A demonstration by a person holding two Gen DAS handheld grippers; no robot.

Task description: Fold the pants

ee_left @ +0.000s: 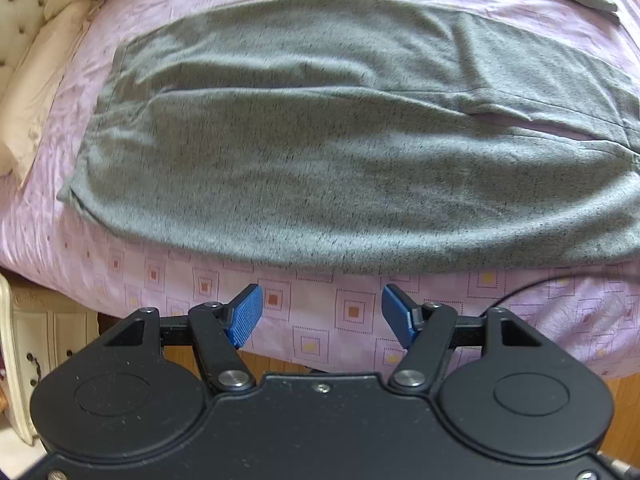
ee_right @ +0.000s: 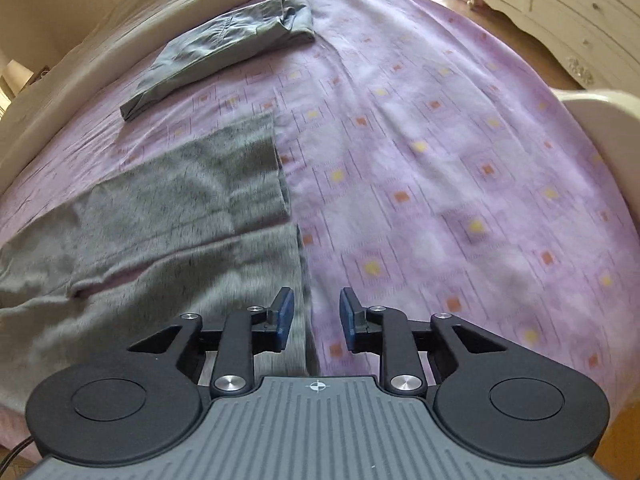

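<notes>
Flat grey pants [ee_left: 340, 152] on pink bedspread [ee_right: 440, 160], no readable writing, both fingers open

Both wrist views steeply down, sharing pants [ee_left: 320, 152]

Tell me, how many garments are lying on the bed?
2: speckled grey pants spread flat near the bed's edge, and a folded grey-green garment farther back, toward the cream bedding. Others may lie outside view.

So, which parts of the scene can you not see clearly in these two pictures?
- Grey pants: left wrist view, leg ends cut off by the right edge.
- Same pants, right wrist view: waist cut off by the left edge, nap smeared by blur.
- Folded garment: right wrist view, its kind cannot be told.
- Bed's near side: hidden by the gripper body.
</notes>
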